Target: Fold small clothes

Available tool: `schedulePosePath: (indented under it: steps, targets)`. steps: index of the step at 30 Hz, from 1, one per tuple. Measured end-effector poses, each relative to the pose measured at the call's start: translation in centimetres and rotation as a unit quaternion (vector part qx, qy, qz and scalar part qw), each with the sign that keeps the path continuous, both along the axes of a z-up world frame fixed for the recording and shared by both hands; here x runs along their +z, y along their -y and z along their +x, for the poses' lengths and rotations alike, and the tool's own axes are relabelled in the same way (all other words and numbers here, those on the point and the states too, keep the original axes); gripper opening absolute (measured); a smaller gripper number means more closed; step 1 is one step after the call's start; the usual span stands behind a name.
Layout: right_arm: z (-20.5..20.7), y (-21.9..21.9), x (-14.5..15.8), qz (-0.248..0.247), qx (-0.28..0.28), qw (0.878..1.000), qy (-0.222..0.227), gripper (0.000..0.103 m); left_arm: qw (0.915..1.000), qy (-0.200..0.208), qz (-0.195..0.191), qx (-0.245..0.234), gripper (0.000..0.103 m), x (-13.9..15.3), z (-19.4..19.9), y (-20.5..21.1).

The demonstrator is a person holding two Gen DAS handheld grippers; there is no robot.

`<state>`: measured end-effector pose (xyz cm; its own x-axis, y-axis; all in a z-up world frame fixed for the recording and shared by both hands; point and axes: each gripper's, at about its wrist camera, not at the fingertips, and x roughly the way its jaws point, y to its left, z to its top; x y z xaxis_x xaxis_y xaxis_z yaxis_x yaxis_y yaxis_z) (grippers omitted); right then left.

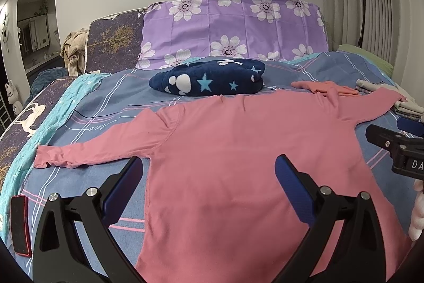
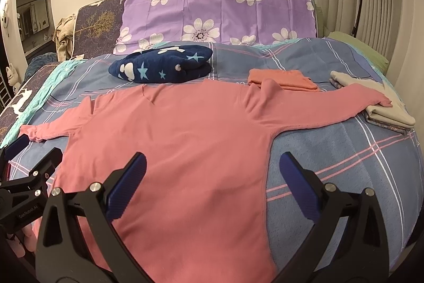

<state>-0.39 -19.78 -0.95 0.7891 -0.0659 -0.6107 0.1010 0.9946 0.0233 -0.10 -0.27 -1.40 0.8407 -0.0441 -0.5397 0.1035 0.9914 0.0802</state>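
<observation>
A pink long-sleeved top [image 1: 238, 150] lies flat on the bed with both sleeves spread out; it also shows in the right wrist view [image 2: 172, 139]. My left gripper [image 1: 209, 174] is open and empty above the top's lower left part, one finger over the bedspread beside the side seam. My right gripper [image 2: 212, 169] is open and empty above the top's lower right part, its right finger over the bedspread. Each gripper shows at the edge of the other's view: the right one [image 1: 397, 147], the left one [image 2: 29, 171].
A folded pink garment [image 2: 283, 80] and a folded beige pile [image 2: 389, 108] lie at the back right, the right sleeve's cuff resting on the pile. A navy star blanket [image 2: 161, 64] lies behind the top, before purple flowered pillows [image 2: 217, 12]. A red-edged phone [image 1: 20, 224] lies at left.
</observation>
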Motion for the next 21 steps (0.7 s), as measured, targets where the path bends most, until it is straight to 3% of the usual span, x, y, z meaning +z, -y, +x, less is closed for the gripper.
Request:
schedulePosePath:
  steps: [21]
  targets:
    - [-0.22, -0.22, -0.37, -0.008, 0.005, 1.0, -0.011, 0.101, 0.9999, -0.002, -0.01, -0.004, 0.1, -0.59, -0.51, -0.68]
